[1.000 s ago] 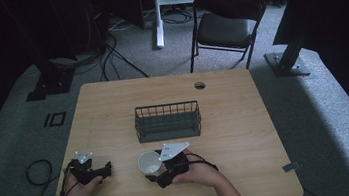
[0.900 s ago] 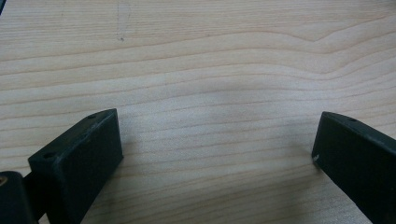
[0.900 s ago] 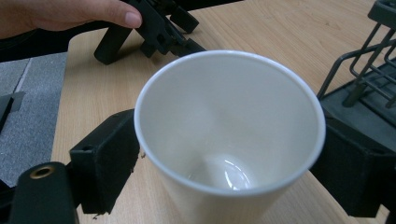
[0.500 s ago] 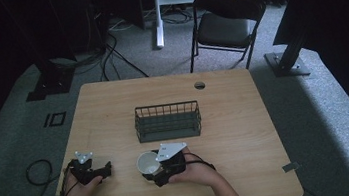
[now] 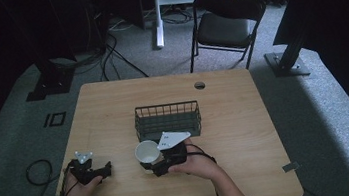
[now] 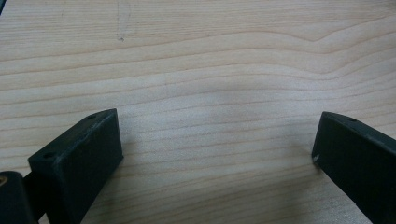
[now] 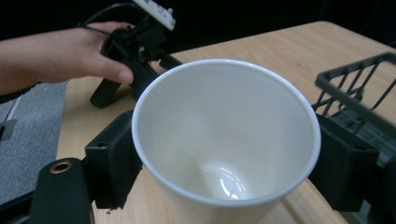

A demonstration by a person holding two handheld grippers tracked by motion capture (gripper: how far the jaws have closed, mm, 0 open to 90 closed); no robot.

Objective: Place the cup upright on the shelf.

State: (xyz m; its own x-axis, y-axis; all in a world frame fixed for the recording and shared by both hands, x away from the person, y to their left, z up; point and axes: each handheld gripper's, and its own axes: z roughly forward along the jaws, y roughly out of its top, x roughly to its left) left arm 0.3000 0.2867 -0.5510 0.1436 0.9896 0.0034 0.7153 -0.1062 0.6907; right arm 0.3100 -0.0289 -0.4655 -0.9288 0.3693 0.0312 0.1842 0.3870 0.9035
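A white paper cup point(image 5: 147, 151) point(image 7: 224, 140) stands upright on the wooden table point(image 5: 245, 119), just in front of a dark wire basket point(image 5: 167, 120). My right gripper point(image 5: 151, 162) point(image 7: 224, 163) is shut on the cup, one jaw pressing each side of its wall; the cup is empty inside. My left gripper point(image 5: 105, 170) point(image 6: 217, 154) rests near the table's front left, open, with bare wood between its jaws. In the right gripper view, the left hand and its gripper point(image 7: 135, 51) lie beyond the cup.
The wire basket's corner point(image 7: 359, 88) sits close to the cup's right in the right gripper view. A round cable hole point(image 5: 199, 85) is at the table's far edge. A black chair point(image 5: 224, 26) and floor cables point(image 5: 35, 170) lie beyond the table.
The right gripper has slid slightly left and toward the front edge with the cup in it. The left gripper has stayed put.
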